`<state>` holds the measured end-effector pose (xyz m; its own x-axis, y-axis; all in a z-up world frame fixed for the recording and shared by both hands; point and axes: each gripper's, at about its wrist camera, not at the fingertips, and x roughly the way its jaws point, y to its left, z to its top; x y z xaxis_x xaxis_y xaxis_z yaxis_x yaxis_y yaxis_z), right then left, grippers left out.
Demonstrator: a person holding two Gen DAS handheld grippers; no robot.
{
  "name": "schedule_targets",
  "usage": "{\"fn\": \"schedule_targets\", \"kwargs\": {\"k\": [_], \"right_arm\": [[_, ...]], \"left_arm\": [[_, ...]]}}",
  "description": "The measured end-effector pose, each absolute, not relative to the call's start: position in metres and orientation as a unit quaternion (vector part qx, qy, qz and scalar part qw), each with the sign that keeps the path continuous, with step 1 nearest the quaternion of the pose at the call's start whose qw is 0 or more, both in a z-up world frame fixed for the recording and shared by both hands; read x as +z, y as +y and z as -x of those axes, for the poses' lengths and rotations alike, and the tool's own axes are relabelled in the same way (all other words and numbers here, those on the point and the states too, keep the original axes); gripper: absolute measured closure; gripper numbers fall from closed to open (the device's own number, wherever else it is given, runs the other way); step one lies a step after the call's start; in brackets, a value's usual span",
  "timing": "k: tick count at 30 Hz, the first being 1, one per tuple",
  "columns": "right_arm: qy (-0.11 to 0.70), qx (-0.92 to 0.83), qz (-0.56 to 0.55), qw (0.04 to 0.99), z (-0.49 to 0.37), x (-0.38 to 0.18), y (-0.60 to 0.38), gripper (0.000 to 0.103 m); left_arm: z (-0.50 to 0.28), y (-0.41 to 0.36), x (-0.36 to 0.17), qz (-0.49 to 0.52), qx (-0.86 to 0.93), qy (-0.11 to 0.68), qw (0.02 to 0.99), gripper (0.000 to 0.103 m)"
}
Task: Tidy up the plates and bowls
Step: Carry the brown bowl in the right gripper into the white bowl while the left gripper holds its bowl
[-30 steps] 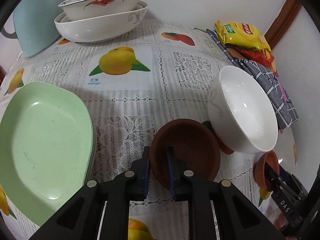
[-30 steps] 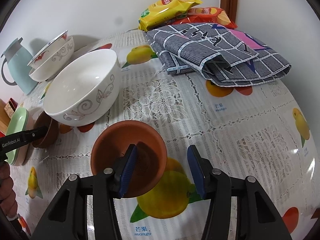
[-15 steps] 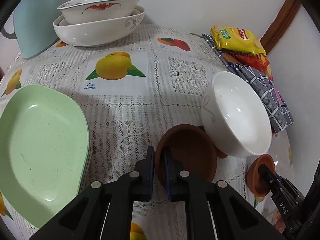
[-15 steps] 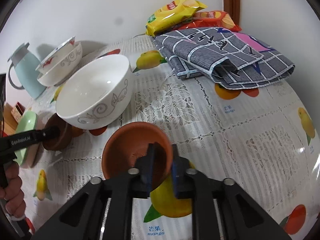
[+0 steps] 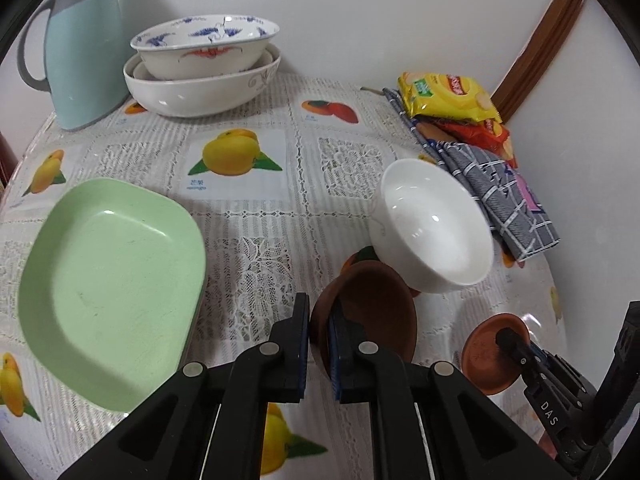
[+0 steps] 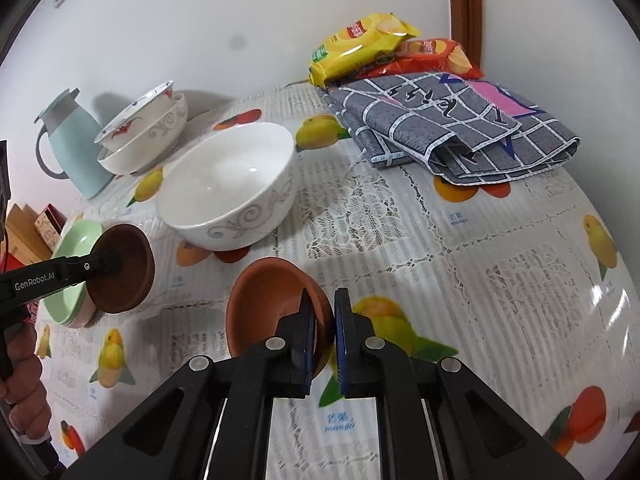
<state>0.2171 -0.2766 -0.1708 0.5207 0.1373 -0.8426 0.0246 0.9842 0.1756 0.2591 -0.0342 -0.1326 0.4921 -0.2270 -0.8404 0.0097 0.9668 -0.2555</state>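
Note:
My left gripper [image 5: 319, 322] is shut on the rim of a dark brown dish [image 5: 372, 312] and holds it tilted above the table; it also shows in the right wrist view [image 6: 124, 268]. My right gripper [image 6: 324, 320] is shut on the rim of an orange-brown dish [image 6: 272, 304], lifted and tilted; it shows in the left wrist view [image 5: 486, 354] too. A white bowl [image 5: 434, 232] stands between them on the table. A green plate stack [image 5: 108, 280] lies at the left. Two stacked patterned bowls [image 5: 200, 68] stand at the back.
A light blue jug [image 5: 80, 52] stands at the back left. Yellow and red snack bags [image 5: 452, 100] and a folded grey checked cloth [image 5: 500, 200] lie at the right by the wall. The fruit-print tablecloth [image 5: 248, 216] covers the table.
My right gripper closed on the orange-brown dish and lifted it. My left gripper raised the dark brown dish off the table and pulled back.

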Motion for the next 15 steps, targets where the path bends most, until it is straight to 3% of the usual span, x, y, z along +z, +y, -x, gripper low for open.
{"fn": "schedule_targets", "kwargs": {"k": [15], "right_arm": [[0.428,0.025,-0.07,0.901,-0.191,-0.094,-0.259,0.094]], "left_arm": [[-0.223,-0.019,-0.08,0.102,-0.071,0.468,0.875,0.094]]}}
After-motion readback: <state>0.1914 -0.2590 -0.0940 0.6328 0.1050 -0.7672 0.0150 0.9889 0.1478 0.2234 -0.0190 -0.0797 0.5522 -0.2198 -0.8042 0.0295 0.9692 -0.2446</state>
